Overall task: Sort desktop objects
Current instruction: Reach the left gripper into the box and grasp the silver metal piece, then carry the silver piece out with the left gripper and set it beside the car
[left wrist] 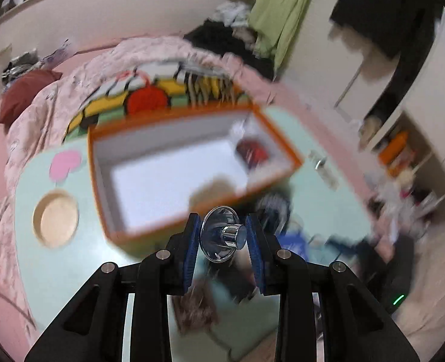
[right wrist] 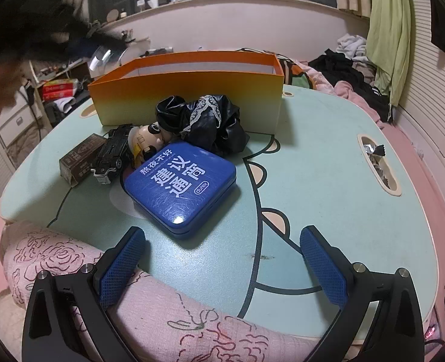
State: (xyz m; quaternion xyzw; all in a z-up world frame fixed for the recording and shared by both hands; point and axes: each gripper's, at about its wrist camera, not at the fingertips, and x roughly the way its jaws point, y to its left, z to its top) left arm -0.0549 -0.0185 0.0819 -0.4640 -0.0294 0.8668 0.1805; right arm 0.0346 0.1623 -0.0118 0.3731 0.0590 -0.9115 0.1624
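My left gripper (left wrist: 222, 223) is shut on a clear dome-shaped piece with a chrome knob (left wrist: 222, 236), held in the air just in front of the near wall of the open orange box (left wrist: 174, 117). A red item (left wrist: 252, 150) lies in the box's far right corner. The right wrist view shows the clear piece (right wrist: 103, 57) beside the left end of the orange box (right wrist: 186, 102), under a dark blur. My right gripper (right wrist: 222, 259) hangs open and empty over the table's near edge. Ahead of it lie a blue tin (right wrist: 181, 185), a black lace cloth (right wrist: 204, 123), a black toy car (right wrist: 111, 154), a figurine head (right wrist: 145, 143) and a small brown box (right wrist: 80, 158).
The mint-green table (right wrist: 328, 211) stands on a bed with a pink quilt (right wrist: 71, 259) bunched at its near edge. A slot (right wrist: 376, 163) at the table's right holds foil wrappers. A round cup recess (left wrist: 56, 217) sits left of the box. Clothes pile up behind.
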